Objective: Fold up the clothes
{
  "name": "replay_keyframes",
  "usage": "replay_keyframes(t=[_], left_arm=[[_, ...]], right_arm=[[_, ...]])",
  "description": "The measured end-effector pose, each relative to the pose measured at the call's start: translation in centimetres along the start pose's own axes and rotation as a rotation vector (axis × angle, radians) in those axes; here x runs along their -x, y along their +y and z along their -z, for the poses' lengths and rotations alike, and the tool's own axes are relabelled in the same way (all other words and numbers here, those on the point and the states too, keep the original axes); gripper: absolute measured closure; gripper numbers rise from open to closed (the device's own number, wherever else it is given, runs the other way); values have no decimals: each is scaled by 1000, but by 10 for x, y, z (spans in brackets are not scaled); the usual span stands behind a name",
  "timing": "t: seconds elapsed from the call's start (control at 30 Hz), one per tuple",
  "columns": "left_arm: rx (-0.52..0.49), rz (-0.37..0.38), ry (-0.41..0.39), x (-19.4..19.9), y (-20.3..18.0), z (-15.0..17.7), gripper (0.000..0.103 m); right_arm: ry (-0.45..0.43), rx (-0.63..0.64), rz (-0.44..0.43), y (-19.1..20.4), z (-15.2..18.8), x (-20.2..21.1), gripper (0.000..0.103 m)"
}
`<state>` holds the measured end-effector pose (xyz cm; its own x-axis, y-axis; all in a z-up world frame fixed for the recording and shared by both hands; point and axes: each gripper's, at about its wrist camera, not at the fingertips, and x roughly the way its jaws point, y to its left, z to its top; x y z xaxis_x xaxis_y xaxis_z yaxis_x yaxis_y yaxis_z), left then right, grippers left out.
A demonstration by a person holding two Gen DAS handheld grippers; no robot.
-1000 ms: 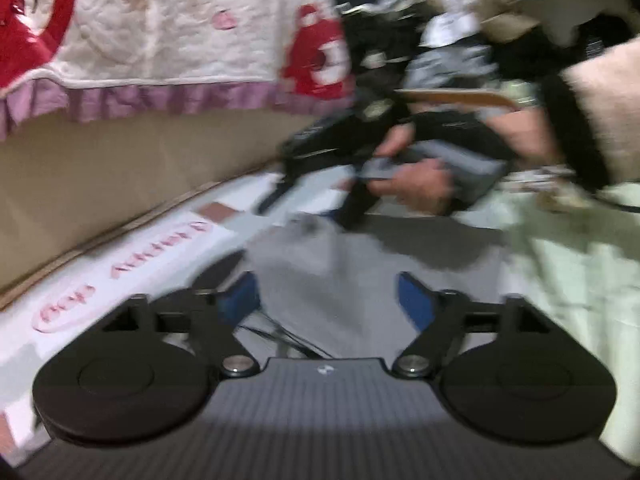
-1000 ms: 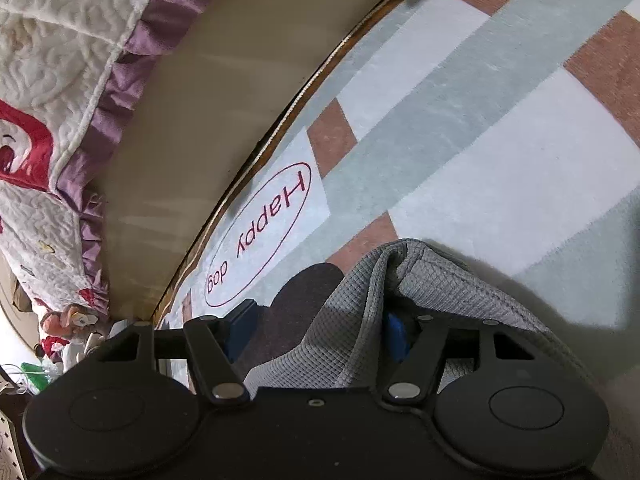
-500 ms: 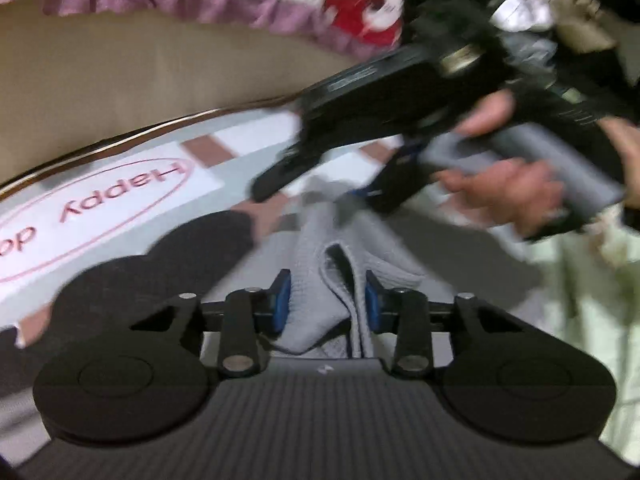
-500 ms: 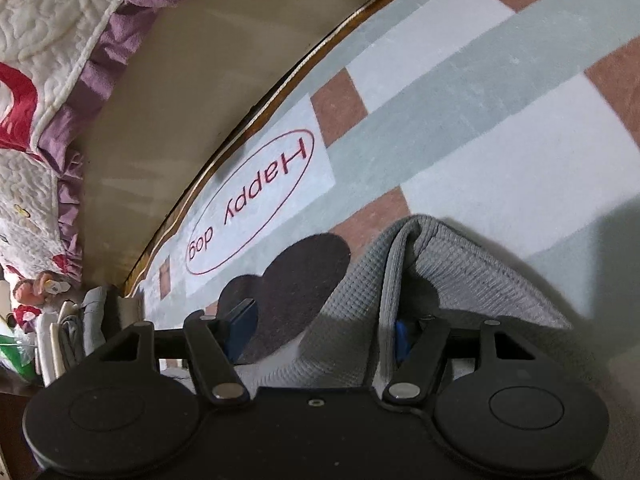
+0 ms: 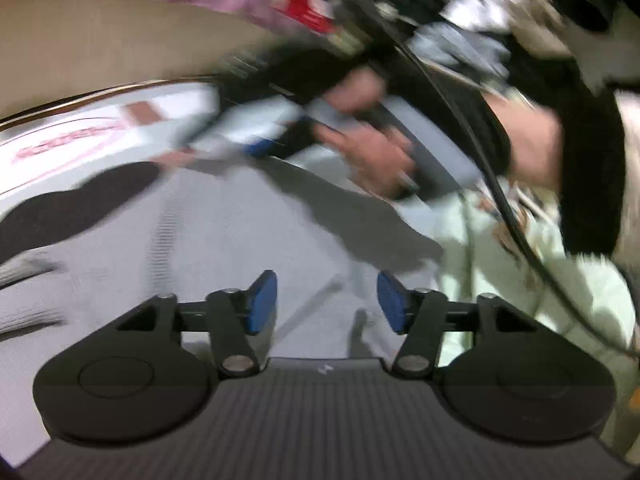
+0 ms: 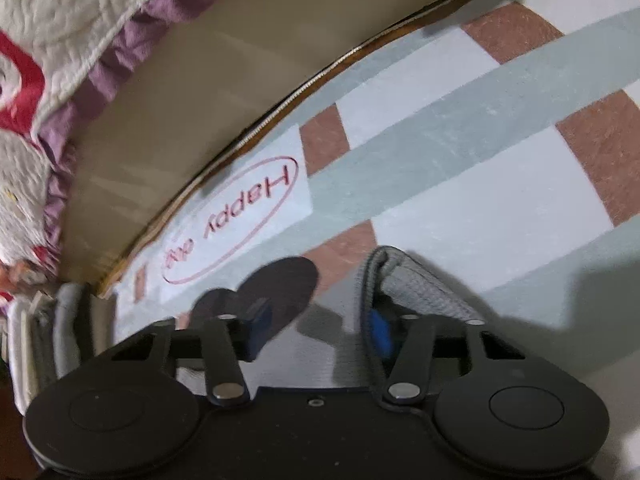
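Note:
A grey knit garment [image 5: 208, 248] lies spread on the checked mat [image 6: 460, 128]. My left gripper [image 5: 326, 304] is open and empty just above the cloth, in a blurred view. My right gripper [image 6: 320, 328] is open; a fold of the grey garment [image 6: 416, 276] hangs over its right finger [image 6: 380, 332], while the left finger [image 6: 258, 320] is bare. In the left wrist view the right gripper [image 5: 264, 136] and the hand [image 5: 372, 152] holding it show beyond the garment.
A beige bed side [image 6: 208, 80] with a white, red and purple-frilled quilt [image 6: 80, 24] runs along the mat's far edge. A "Happy dog" oval [image 6: 236, 220] is printed on the mat. Folded cloths [image 6: 52, 332] are stacked at the left. A pale green cloth [image 5: 520, 280] lies to the right.
My left gripper was shut on a fold of the grey garment half a second ago; it has opened and let go, and the cloth now lies flat. My right gripper has shifted slightly, staying open.

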<state>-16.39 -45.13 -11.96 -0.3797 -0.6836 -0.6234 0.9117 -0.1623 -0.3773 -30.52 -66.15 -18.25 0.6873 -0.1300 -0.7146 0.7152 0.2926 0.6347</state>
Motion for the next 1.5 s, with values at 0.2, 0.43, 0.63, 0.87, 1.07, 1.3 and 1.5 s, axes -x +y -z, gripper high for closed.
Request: replay_keyframes(t=[0.2, 0.43, 0.63, 0.87, 1.07, 1.3, 1.5], left_arm=[[430, -228, 30, 37, 115, 9, 38], [667, -61, -49, 19, 157, 22, 26], [640, -130, -116, -8, 165, -6, 61], [610, -102, -203, 3, 181, 14, 75], [600, -92, -223, 9, 180, 18, 74], [571, -72, -147, 16, 165, 21, 45], [305, -231, -92, 5, 134, 6, 74]], right_arm=[[-27, 79, 5, 1, 8, -1, 61], [-143, 228, 105, 14, 5, 12, 95], [-161, 267, 117, 17, 3, 13, 97], [-196, 295, 143, 23, 3, 8, 98], [-177, 210, 194, 17, -1, 7, 89], [-81, 83, 47, 9, 38, 33, 56], [-129, 254, 82, 19, 68, 11, 47]])
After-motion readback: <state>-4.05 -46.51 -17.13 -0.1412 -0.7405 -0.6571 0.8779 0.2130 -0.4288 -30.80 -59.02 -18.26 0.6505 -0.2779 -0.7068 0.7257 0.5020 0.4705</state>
